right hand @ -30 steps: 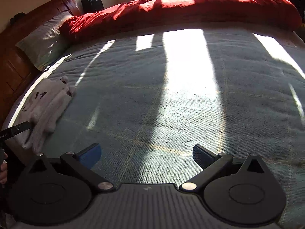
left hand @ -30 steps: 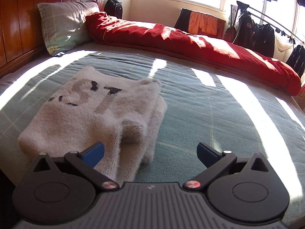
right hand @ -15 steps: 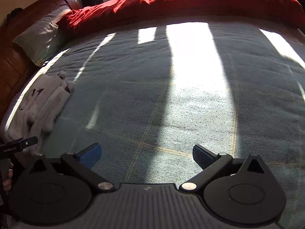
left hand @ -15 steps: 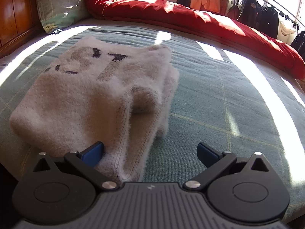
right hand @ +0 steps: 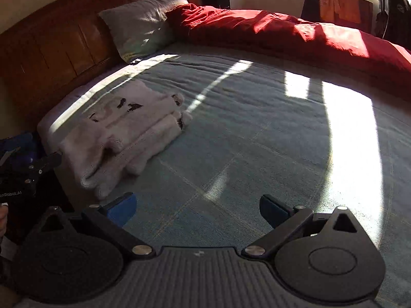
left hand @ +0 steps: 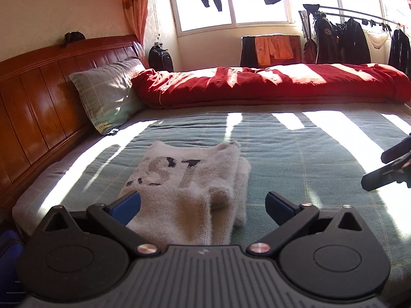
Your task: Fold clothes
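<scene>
We've got both sets of jaws spread wide and holding nothing: the left gripper [left hand: 202, 202] sits low in its frame, the right gripper [right hand: 196, 208] likewise. Just past the left jaws, lower centre of the frame, the fluffy white sweater [left hand: 190, 182] lies folded on the green bed cover [left hand: 308, 154], dark letters facing up. In the right view it lies left of centre. A red duvet [left hand: 269, 84] runs along the top, with a pillow [left hand: 108, 95] against the headboard at upper left.

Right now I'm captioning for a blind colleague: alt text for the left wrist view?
A folded fuzzy white sweater lies on a green bedspread, just ahead of the open, empty left gripper. Behind are a red duvet and a wooden headboard.
</scene>
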